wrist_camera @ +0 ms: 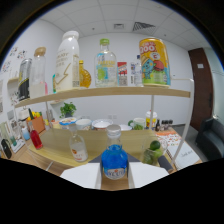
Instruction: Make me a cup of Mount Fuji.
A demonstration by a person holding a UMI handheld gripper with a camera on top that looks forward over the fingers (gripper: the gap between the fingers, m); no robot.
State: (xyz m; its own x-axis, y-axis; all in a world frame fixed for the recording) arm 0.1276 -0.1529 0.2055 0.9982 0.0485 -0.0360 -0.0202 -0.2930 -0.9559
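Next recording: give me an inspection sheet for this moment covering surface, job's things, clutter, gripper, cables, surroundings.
Surface: wooden counter under a wooden upper shelf.
Job's things: blue-liquid bottle with a pale cap stands just ahead of the fingers; tall white bottle, clear green-capped bottle and yellow cartoon can on the shelf.
Clutter: small red bottle, glass of limes, bowls, potted plant.
Gripper: fingers not distinguishable.
Cables: nothing seen.
Surroundings: white walls, tiled ceiling, brown door.

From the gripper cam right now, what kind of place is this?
Likely a drink-mixing station set up in an office: a wooden shelf lined with bottles, a blue bottle between the open gripper fingers, and an office-style tiled ceiling.
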